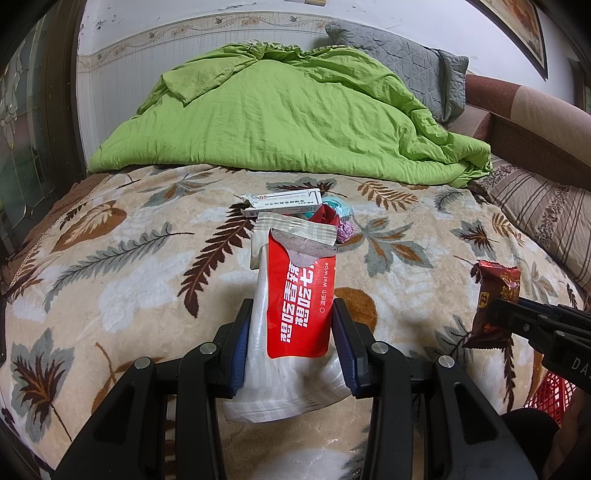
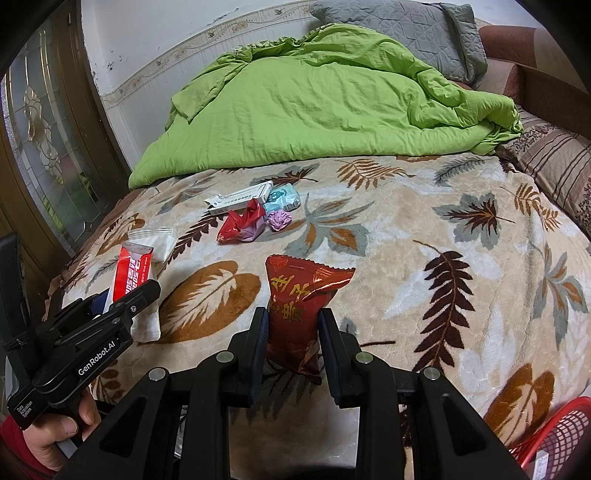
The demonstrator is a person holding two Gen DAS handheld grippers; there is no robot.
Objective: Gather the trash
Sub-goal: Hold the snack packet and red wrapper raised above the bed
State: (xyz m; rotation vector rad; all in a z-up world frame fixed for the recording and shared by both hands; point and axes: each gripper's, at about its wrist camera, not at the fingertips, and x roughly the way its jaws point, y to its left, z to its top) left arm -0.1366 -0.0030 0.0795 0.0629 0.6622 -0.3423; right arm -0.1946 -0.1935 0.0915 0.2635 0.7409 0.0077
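Observation:
My left gripper (image 1: pixel 293 314) is shut on a red wet-wipe packet (image 1: pixel 301 295) and a white striped wrapper (image 1: pixel 284 384) behind it, both held above the bed. The same packet (image 2: pixel 133 271) shows at the left of the right wrist view, in the left gripper (image 2: pixel 122 295). My right gripper (image 2: pixel 293 321) is shut on a dark red snack wrapper (image 2: pixel 299 306), which also appears at the right edge (image 1: pixel 495 302) of the left wrist view. Farther back on the blanket lie a white carton (image 2: pixel 240 197), a crumpled red wrapper (image 2: pixel 242 223), a purple foil ball (image 2: pixel 279 219) and a teal tissue pack (image 2: pixel 283 197).
A leaf-patterned blanket (image 2: pixel 424 229) covers the bed. A green duvet (image 2: pixel 314 99) and a grey pillow (image 2: pixel 413 33) are heaped at the far end. A red mesh basket (image 2: pixel 557 439) stands at the near right. A glass-panelled door (image 2: pixel 44 147) is on the left. A hand (image 2: pixel 55 439) holds the left gripper's handle.

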